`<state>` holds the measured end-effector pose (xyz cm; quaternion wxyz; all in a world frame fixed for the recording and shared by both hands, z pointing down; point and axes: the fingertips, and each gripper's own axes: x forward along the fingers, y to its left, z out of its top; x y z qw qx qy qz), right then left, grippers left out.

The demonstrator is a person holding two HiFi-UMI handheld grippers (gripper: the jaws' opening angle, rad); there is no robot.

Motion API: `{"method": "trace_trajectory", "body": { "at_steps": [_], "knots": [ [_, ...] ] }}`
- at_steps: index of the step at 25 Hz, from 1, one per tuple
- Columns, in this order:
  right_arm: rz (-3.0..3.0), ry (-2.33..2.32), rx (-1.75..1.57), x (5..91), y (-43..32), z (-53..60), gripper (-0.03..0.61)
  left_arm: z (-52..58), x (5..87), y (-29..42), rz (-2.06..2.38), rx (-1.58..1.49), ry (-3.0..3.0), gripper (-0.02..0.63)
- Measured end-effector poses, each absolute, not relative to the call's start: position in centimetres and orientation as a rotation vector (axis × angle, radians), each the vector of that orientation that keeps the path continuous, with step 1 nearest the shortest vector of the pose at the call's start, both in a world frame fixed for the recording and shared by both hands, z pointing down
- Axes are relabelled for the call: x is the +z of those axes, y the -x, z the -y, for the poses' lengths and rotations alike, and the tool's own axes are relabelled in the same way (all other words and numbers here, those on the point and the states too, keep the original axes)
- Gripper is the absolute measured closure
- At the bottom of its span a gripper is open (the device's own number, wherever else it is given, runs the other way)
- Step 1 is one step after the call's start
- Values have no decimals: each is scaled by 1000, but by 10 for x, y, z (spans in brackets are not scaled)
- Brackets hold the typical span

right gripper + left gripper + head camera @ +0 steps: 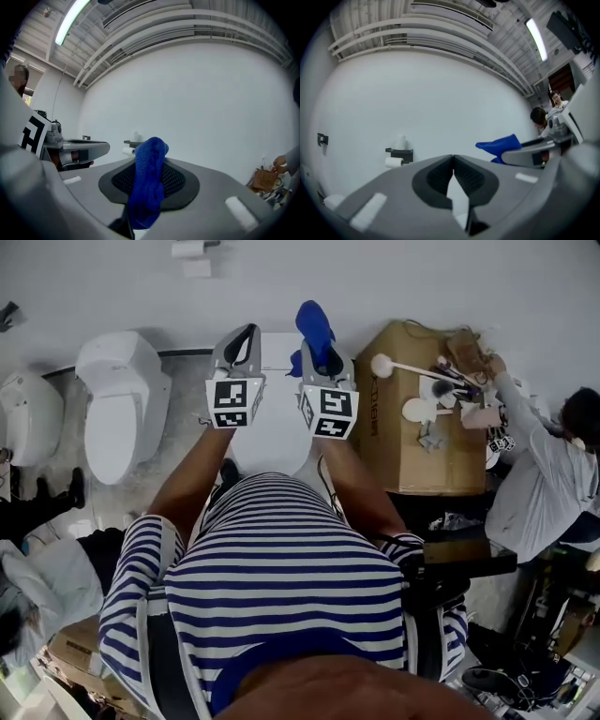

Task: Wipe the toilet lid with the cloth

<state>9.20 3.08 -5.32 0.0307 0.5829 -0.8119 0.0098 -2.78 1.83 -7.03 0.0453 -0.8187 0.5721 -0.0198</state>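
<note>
Wiping looks not yet begun; the right gripper (325, 360) has its fingers clamped on the blue cloth (313, 322), raised over the white toilet lid (274, 432); the left gripper (246, 341) is closed, empty.

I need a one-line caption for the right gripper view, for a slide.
The right gripper, shut on the blue cloth, points toward a white wall.
</note>
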Motion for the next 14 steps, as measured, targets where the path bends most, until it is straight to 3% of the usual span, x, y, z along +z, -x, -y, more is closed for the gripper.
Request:
{"method": "trace_trajectory", "body": {
  "at_steps": [14],
  "knots": [
    [2509, -1798, 19, -63, -99, -39, 460, -24, -90, 16, -1709, -50, 2475, 612]
  ]
}}
